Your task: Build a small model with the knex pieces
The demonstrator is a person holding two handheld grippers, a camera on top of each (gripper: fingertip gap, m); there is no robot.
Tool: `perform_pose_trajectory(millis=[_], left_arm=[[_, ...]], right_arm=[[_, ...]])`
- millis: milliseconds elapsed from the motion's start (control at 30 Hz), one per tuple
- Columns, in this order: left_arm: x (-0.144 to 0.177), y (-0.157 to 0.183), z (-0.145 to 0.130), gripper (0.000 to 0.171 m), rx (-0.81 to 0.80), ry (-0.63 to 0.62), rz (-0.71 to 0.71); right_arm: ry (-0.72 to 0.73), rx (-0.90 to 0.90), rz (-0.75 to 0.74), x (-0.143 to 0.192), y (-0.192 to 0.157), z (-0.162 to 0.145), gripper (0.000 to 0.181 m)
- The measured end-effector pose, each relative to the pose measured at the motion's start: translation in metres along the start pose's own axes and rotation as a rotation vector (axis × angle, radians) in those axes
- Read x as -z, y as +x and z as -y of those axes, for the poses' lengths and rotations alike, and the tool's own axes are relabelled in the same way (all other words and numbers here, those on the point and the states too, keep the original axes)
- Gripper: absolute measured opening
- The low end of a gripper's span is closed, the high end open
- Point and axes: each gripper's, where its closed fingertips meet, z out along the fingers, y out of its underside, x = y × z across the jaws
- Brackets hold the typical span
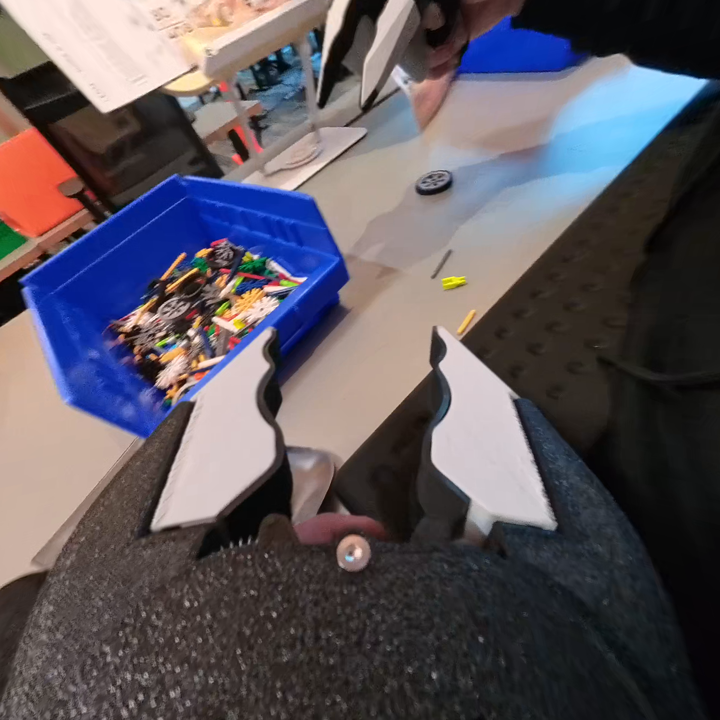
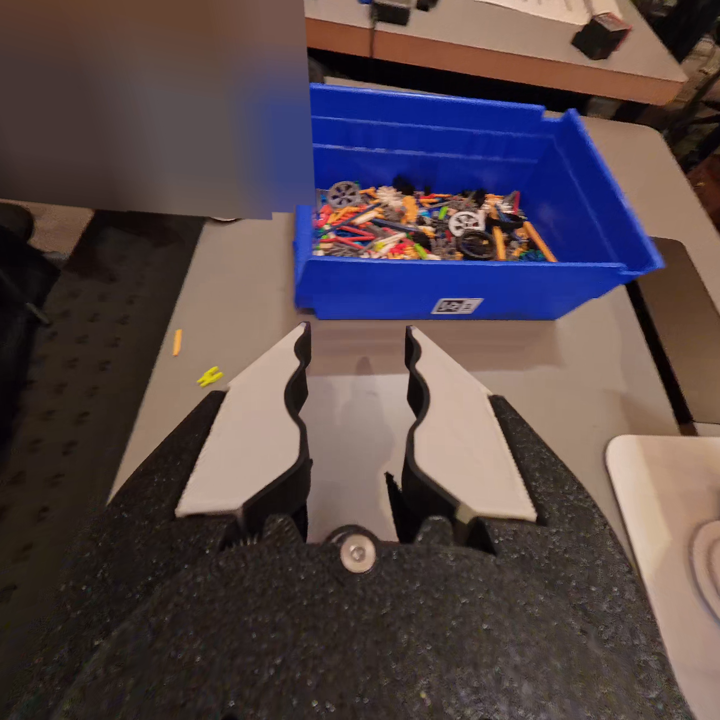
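Presently: left gripper [image 1: 353,335], jaws spread, empty, above grey counter [image 1: 366,366] beside blue bin [image 1: 249,218] of mixed construction pieces. Right gripper [image 2: 357,329], jaws spread, empty, near bin's front wall. Loose on counter: yellow connector [image 1: 454,282], orange rod [image 1: 466,322], black wheel [image 1: 433,182].

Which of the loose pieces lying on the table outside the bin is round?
The small black wheel, lying alone farthest along the table. The others are the yellow clip, orange stick and thin dark rod.
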Motion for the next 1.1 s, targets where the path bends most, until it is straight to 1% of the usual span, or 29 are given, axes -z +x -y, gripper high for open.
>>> perform_pose_trajectory(millis=[100,167,233,267,333,467,633,667,733,767,833,967,1100], left_arm=[[-0.015,0.023,0.004,0.064,-0.02,-0.04,-0.104],[-0.026,0.034,0.003,0.058,-0.043,-0.085,-0.136],[-0.037,0.046,0.002,0.054,-0.061,-0.119,-0.171],[-0.042,0.05,0.001,0.052,-0.063,-0.132,-0.181],[-0.053,0.056,-0.003,0.049,-0.067,-0.168,-0.204],[-0.072,0.067,-0.01,0.047,-0.106,-0.232,-0.255],[-0.093,0.067,-0.012,0.044,-0.163,-0.28,-0.294],[-0.096,0.067,-0.011,0.041,-0.173,-0.286,-0.303],[-0.102,0.065,-0.014,0.038,-0.203,-0.31,-0.323],[-0.105,0.064,-0.015,0.036,-0.21,-0.319,-0.331],[-0.108,0.067,-0.02,0.034,-0.222,-0.352,-0.392],[-0.114,0.068,-0.027,0.033,-0.289,-0.386,-0.453],[-0.117,0.072,-0.022,0.032,-0.308,-0.376,-0.543]], right_arm=[[-0.028,0.013,0.066,-0.007,-0.034,-0.01,0.048],[-0.059,0.019,0.097,-0.013,-0.052,-0.021,0.047],[-0.082,0.017,0.152,-0.022,-0.071,-0.032,0.041],[-0.107,0.022,0.175,-0.027,-0.08,-0.04,0.037],[-0.181,0.045,0.19,-0.034,-0.089,-0.06,0.032],[-0.252,0.068,0.169,-0.041,-0.093,-0.081,0.028],[-0.287,0.044,0.196,-0.051,-0.095,-0.097,0.023],[-0.294,0.043,0.194,-0.053,-0.095,-0.1,0.023],[-0.294,0.037,0.204,-0.056,-0.097,-0.103,0.019],[-0.293,0.037,0.208,-0.057,-0.098,-0.104,0.013],[-0.286,0.044,0.195,-0.059,-0.097,-0.105,0.004],[-0.271,0.056,0.193,-0.059,-0.096,-0.105,0.003],[-0.267,0.063,0.204,-0.057,-0.097,-0.105,0.002]])
